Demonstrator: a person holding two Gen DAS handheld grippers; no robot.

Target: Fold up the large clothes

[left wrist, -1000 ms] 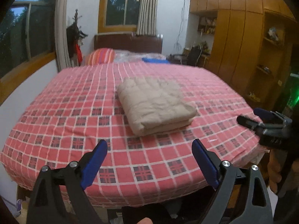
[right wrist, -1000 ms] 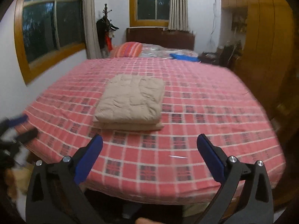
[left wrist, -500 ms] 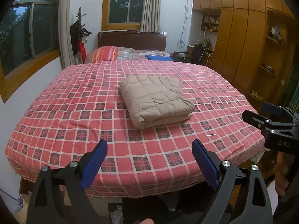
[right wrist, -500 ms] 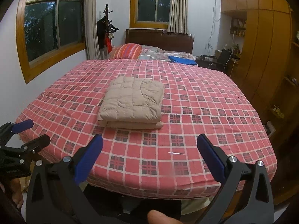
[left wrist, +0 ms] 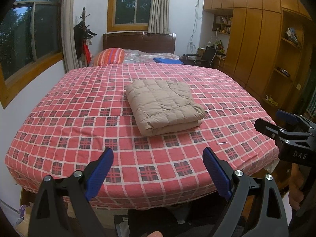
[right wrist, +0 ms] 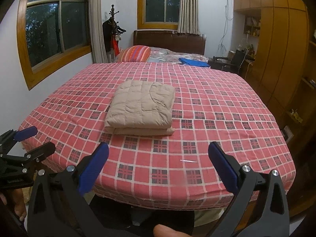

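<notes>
Bed (left wrist: 59, 118): broad mattress ahead of both tools, covered by a red woven sheet in a white grid with dark plaid squares; slightly wrinkled, draping over the near edge.
Wardrobe (left wrist: 254, 45): smooth golden wood panels, to the right of the tools.
Folded garment (left wrist: 164, 106): beige quilted puffy fabric, stitched in squares, folded to a thick rectangular bundle with rounded edges; it lies mid-bed, ahead of both tools and well apart from them.
Pillow (right wrist: 135, 53): plump, orange striped, beyond the garment at the bed's far end.
Left gripper (left wrist: 158, 167): black angular arms, ribbed blue pads, spread wide, nothing between them, held off the bed's near edge.
Right gripper (right wrist: 158, 164): same build, spread wide, empty, beside the left one.
</notes>
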